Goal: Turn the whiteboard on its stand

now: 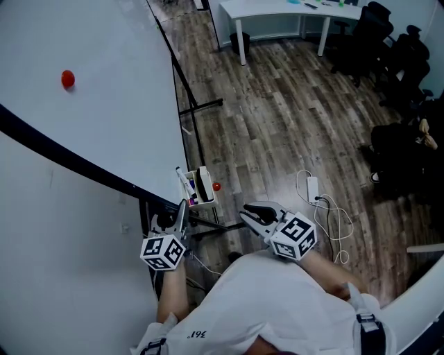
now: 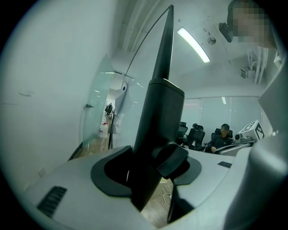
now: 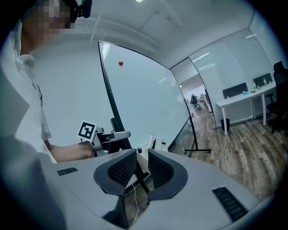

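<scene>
Black whiteboard frame sits apparently clamped in the left gripper.

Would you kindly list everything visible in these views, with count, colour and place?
large black-framed whiteboard: one, white, left, tilted on black metal stand.
round magnet: one, red, on the board face.
plastic marker tray: one, white, by the board's edge.
long desk: one, white, far end.
office chairs: several, black, right side.
plug adapter with cable: one, white, on wooden floor.
left tongs: one, grey, closed on the board's black edge.
right tongs: one, grey, open, empty, near the tray.
</scene>
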The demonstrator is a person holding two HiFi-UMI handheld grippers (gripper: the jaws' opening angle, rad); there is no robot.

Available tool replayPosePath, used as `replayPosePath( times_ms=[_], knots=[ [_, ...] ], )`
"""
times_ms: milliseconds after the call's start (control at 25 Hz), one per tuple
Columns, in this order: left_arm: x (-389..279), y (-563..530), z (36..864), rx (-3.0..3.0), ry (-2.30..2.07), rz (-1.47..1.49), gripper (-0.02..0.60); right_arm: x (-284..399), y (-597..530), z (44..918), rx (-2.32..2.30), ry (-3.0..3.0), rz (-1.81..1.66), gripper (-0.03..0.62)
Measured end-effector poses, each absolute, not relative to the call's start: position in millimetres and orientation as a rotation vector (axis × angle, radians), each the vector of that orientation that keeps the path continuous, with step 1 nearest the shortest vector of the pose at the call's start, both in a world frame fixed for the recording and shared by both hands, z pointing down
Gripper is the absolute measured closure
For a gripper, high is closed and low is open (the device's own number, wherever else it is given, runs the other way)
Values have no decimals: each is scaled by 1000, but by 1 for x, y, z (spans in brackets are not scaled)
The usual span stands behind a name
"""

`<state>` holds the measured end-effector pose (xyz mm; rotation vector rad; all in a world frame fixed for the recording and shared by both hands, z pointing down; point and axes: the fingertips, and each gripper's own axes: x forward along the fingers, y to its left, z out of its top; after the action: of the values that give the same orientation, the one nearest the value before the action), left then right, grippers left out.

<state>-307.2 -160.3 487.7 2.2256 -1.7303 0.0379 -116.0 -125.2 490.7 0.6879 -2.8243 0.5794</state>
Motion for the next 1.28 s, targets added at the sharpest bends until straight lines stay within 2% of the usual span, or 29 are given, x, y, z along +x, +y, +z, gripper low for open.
replayPosePath(
  times_ms=[720,1280],
  knots=[
    [-322,-184,486,2217,-1745,12,368,-107,-121,490,686,-2828,580,513],
    [-323,-156,483,2187,-1802,-116,360,-86,-108,500,709,-2835,573,513]
  ],
)
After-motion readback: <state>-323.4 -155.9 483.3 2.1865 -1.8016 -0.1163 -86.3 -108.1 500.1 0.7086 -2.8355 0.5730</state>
